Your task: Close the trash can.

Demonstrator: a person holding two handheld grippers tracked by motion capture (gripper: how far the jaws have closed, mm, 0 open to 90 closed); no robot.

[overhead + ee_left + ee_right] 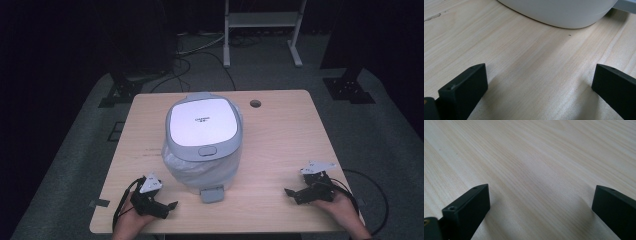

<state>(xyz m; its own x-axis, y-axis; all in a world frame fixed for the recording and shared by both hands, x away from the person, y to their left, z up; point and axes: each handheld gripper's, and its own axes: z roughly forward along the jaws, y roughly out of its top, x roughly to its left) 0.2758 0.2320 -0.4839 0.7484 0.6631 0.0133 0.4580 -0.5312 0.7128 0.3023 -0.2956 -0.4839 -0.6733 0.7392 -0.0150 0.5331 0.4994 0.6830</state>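
The small dark print on the lid was too blurred to read. The white pedal bin, grey-rimmed with a liner showing, stood mid-table. The left gripper and the right gripper rested near the front edge, jaws spread wide, empty.
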